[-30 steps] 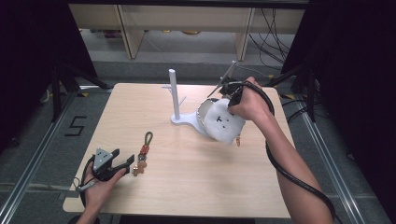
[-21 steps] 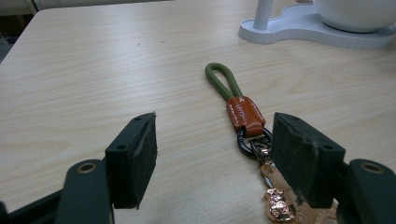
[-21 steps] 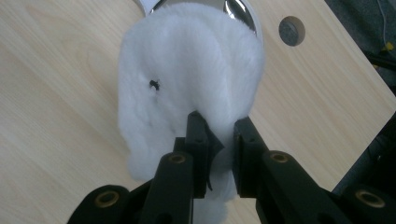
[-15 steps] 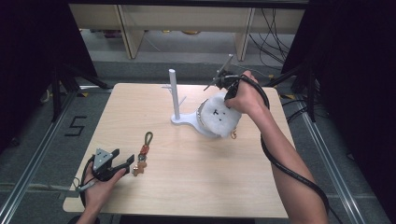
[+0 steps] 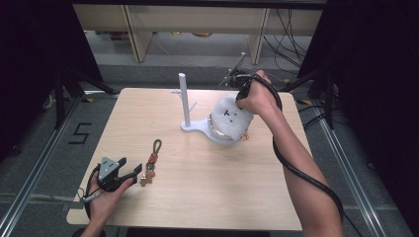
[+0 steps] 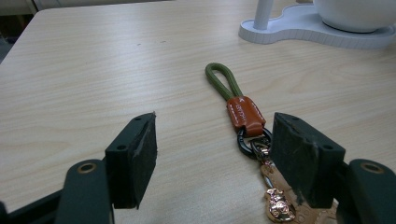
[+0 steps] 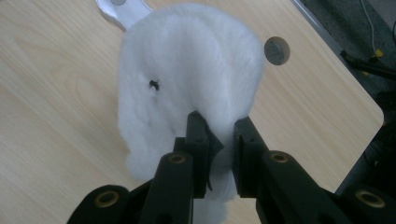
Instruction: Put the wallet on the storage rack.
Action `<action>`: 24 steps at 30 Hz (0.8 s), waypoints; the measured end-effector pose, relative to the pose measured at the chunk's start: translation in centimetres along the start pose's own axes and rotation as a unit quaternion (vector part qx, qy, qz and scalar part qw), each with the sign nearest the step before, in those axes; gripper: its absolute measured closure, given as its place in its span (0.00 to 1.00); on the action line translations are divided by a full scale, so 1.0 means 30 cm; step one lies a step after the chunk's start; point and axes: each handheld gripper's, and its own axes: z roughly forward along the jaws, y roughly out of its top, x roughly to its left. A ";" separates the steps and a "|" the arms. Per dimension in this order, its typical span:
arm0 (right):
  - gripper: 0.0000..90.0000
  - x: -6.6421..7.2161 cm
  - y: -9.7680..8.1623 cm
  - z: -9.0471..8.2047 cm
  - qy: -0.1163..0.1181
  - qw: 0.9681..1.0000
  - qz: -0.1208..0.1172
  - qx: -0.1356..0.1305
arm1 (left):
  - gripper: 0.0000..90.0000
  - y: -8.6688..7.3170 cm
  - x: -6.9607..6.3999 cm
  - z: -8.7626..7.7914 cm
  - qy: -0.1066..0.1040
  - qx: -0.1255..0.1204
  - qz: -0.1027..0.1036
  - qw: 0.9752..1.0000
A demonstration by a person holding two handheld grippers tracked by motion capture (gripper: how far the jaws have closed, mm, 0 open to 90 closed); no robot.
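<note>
The right tool [image 7: 219, 135] is clamped on the white plush [image 5: 228, 118], beside the white stand [image 5: 187, 109]. The fluffy fabric may slip out. The left tool [image 6: 212, 154] stands apart near the keychain [image 6: 243, 116].

Left gripper [image 6: 212, 154] low over the pale wooden table [image 6: 93, 60], two black jaws spread wide apart — nothing pressed between them. Keychain with olive-green cord loop, brown leather tab, black ring and gold charm [image 6: 243, 116] lies flat on the wood; its charm end is just beside the right-hand jaw, the loop pointing away. Farther back — white plastic stand base [image 6: 299, 33] with a thin upright post [image 6: 264, 11] and a white rounded object [image 6: 359, 14] resting on it.
</note>
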 end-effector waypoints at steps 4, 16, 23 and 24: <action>0.89 -0.005 0.008 0.007 -0.001 1.000 0.002 -0.006 | 0.34 0.000 0.000 0.000 0.000 0.000 -0.001 1.000; 0.89 -0.014 0.032 0.057 -0.004 1.000 0.010 -0.007 | 0.34 -0.001 0.000 0.000 -0.002 -0.003 -0.002 1.000; 0.89 -0.029 0.042 0.104 -0.009 1.000 0.007 0.001 | 0.34 -0.001 0.000 0.000 -0.002 -0.003 -0.001 1.000; 0.89 -0.027 0.043 0.109 -0.009 1.000 0.011 0.000 | 0.34 -0.001 0.000 0.000 -0.002 -0.003 -0.001 1.000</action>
